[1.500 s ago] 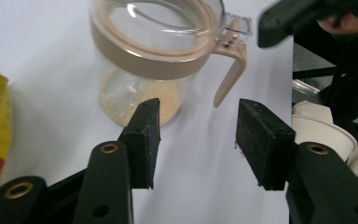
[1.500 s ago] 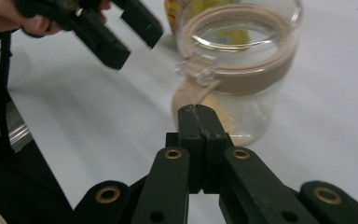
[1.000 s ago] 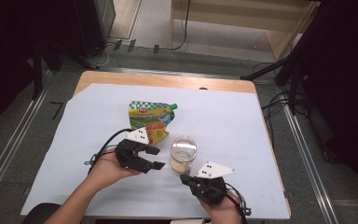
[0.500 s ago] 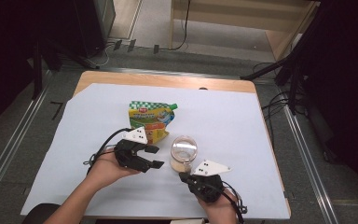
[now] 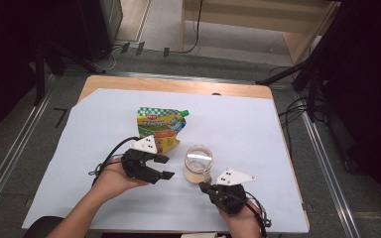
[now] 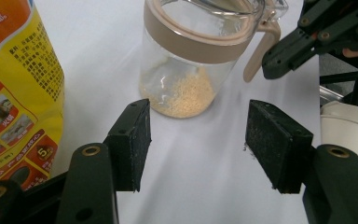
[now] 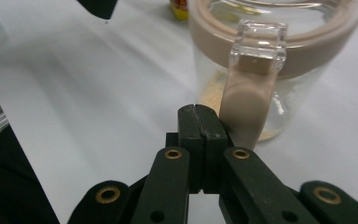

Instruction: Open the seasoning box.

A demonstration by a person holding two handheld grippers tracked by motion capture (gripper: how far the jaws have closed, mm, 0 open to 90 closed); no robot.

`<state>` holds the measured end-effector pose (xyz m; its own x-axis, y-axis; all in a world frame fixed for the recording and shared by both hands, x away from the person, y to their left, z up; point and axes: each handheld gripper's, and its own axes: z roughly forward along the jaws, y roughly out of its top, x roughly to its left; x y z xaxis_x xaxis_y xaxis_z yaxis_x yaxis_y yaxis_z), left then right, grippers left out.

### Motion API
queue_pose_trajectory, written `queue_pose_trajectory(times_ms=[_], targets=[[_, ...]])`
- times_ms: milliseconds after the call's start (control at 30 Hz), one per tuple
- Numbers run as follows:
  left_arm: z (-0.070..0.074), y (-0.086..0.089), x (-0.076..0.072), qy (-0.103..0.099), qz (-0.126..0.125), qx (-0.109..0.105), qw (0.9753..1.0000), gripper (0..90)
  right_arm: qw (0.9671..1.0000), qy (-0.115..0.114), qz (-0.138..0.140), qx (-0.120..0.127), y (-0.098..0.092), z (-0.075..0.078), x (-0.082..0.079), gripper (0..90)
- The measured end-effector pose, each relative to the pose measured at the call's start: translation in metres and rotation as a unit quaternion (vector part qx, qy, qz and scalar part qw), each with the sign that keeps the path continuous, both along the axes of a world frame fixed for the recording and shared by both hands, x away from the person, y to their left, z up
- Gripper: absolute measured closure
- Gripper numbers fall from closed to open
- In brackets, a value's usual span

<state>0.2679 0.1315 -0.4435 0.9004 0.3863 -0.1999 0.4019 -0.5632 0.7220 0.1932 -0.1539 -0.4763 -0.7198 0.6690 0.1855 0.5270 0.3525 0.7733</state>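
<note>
Little had shifted: left gripper (image 6: 196, 144) gaped empty near jar (image 6: 200, 51); right gripper (image 7: 202, 122) sat clamped shut, empty, against its latch (image 7: 247, 100). Nudging could tip jar.

I see a clear, glossy jar (image 6: 186, 70) with a matt beige plastic collar, a shiny printed foil pouch (image 5: 159, 126), matt white paper over the wooden tabletop (image 5: 173, 85), and rough black tongs pads (image 6: 133, 140).

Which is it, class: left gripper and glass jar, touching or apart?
Apart. The left gripper view shows bare white table between the open left gripper and the glass jar.
</note>
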Motion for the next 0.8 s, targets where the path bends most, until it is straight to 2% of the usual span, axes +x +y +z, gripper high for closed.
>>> queue_pose_trajectory(times_ms=[167, 367, 533, 667, 800], targets=[[0.0, -0.001, -0.001, 0.0, -0.002, 0.003, 1.0, 41.4, 0.9998, 0.01, -0.014, 0.008, -0.013, 0.0, 0.005, 90.0], [-0.001, -0.002, -0.001, 0.0, -0.004, 0.002, 1.0, 41.7, 0.9996, 0.012, -0.027, 0.005, -0.025, 0.0, 0.012, 90.0], [-0.001, -0.002, -0.001, 0.001, -0.002, 0.0, 1.0, 42.1, 0.9994, 0.02, -0.027, 0.01, -0.033, 0.002, 0.016, 90.0], [0.0, -0.003, -0.002, 0.002, -0.003, -0.004, 1.0, 42.7, 0.9995, 0.018, -0.026, 0.003, -0.04, 0.003, 0.02, 90.0], [-0.002, -0.009, -0.003, 0.006, -0.01, 0.002, 0.9999, 42.6, 0.9988, 0.026, -0.04, -0.001, -0.052, 0.004, 0.03, 90.0]])
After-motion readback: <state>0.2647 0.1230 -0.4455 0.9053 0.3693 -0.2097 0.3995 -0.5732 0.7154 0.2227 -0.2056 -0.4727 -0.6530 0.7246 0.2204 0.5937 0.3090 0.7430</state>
